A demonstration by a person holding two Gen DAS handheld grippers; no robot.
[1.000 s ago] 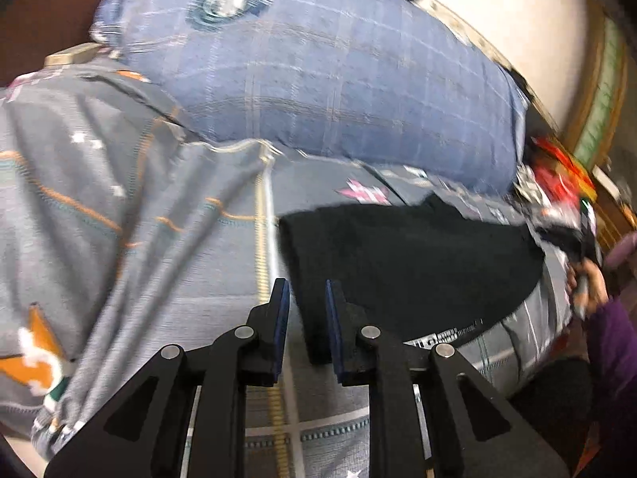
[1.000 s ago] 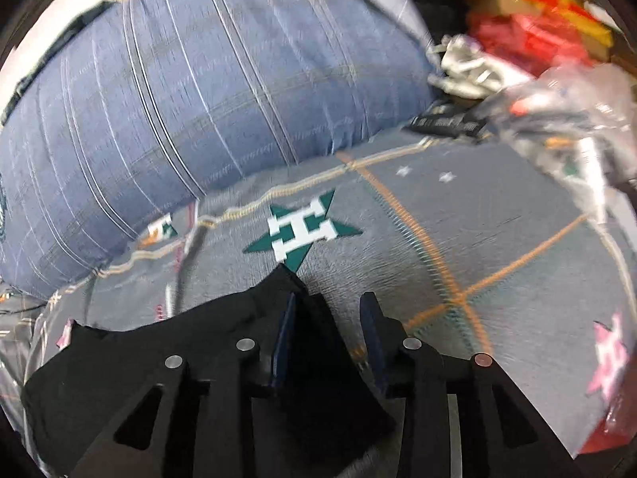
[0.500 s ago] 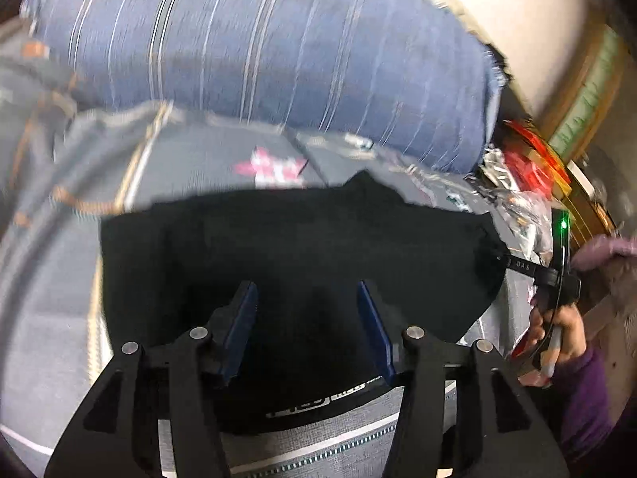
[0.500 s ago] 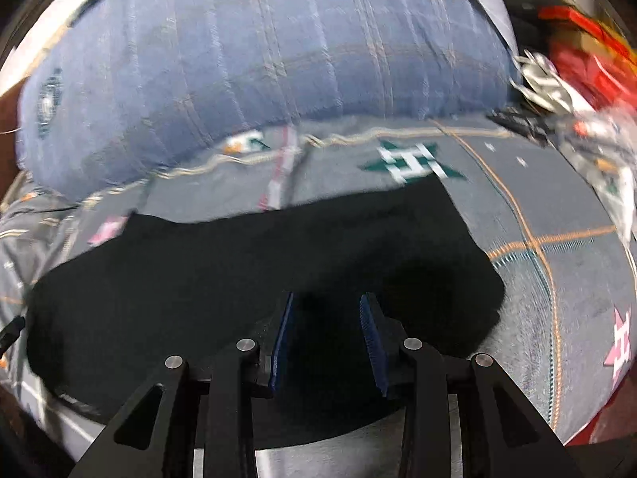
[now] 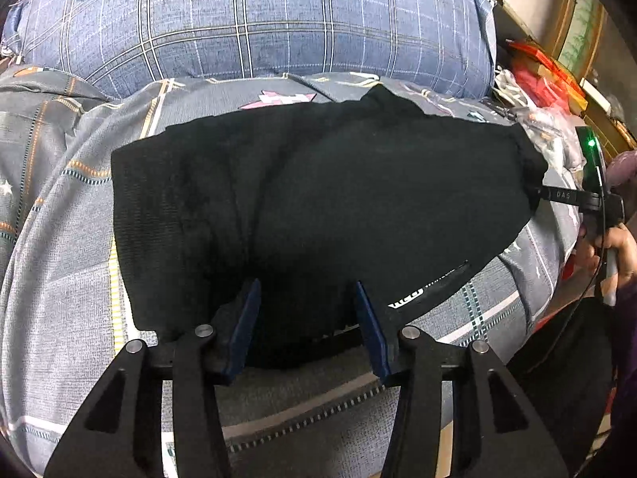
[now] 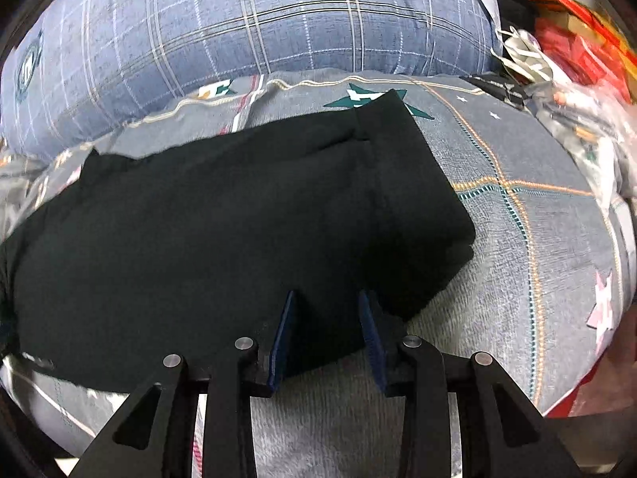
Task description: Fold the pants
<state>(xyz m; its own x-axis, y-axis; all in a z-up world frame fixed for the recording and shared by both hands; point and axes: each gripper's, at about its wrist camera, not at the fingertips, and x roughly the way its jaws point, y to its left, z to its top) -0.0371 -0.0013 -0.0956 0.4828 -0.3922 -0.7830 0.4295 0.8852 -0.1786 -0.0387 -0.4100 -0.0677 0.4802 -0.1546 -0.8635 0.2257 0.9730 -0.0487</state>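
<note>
Black pants (image 5: pixel 338 199) lie folded into a wide band across the grey patterned bedsheet (image 5: pixel 71 259). My left gripper (image 5: pixel 306 290) hangs over their near edge, left of middle. Its jaws are closing, with the dark cloth between the blue pads, which stand well apart and do not press it. In the right wrist view the pants (image 6: pixel 219 219) end in a folded hem at the right. My right gripper (image 6: pixel 326 298) sits open over the near edge by that end, cloth under its gap. The left wrist view also shows the right gripper (image 5: pixel 537 193) at the pants' right end, held by a hand (image 5: pixel 613 247).
A big blue plaid pillow (image 5: pixel 258 20) (image 6: pixel 239 20) lies just behind the pants. Red packets and plastic bags (image 5: pixel 545 75) (image 6: pixel 573 47) crowd the far right. The bedsheet (image 6: pixel 517 259) drops off at the bed's near and right edges.
My left gripper opened from shut and moved right from the pants' left end onto their near edge. My right gripper shifted from the far right corner down to the near edge.
</note>
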